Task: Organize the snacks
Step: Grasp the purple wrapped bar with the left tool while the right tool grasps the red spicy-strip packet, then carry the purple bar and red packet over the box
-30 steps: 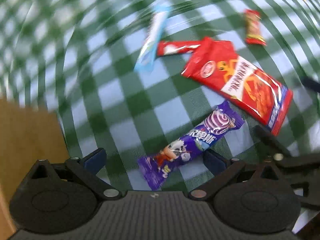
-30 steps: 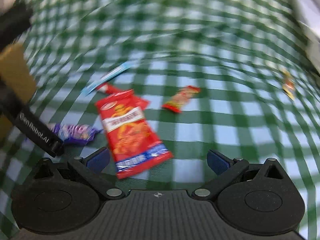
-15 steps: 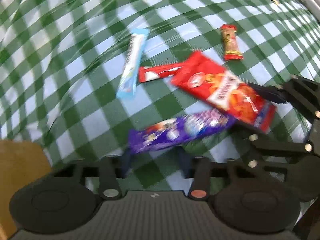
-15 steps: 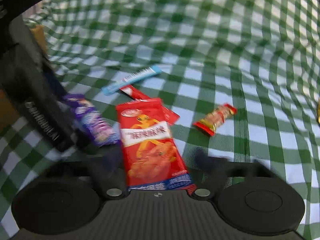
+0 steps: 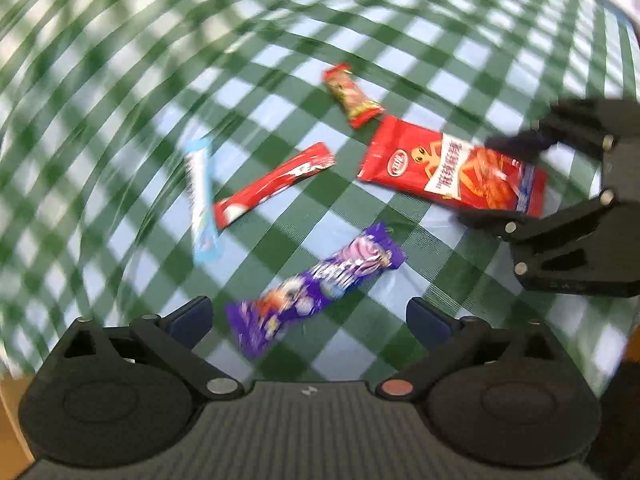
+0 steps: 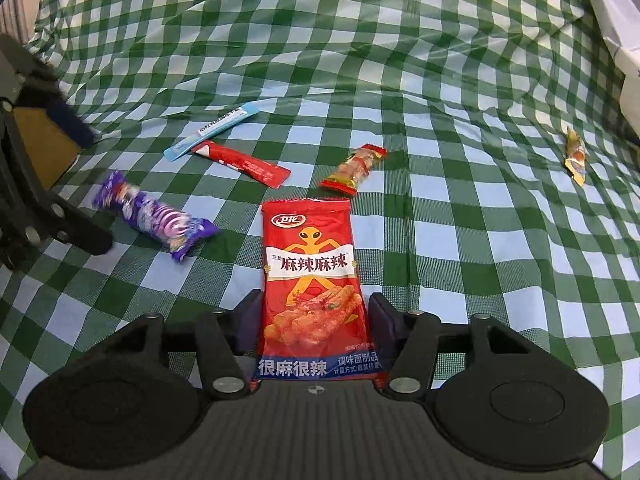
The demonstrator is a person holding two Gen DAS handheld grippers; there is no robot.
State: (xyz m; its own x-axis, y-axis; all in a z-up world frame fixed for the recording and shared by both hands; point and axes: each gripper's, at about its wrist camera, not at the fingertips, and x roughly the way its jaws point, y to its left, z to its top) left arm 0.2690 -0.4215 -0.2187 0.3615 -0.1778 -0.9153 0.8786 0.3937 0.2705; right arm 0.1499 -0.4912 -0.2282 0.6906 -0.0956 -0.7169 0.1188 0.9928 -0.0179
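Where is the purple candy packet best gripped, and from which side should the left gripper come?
Probably across the narrow middle of the purple packet, coming from above. It lies flat and slanted on the checked cloth, clear of other snacks, so the open left gripper should roll until its fingers straddle the long sides.

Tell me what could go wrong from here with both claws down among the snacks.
The right claw flanks the large red spicy-strip packet; its jaws have just been opening, so the grip may slip. The left claw is wide open over the purple candy packet without gripping it. Both claws sit close together and could bump.
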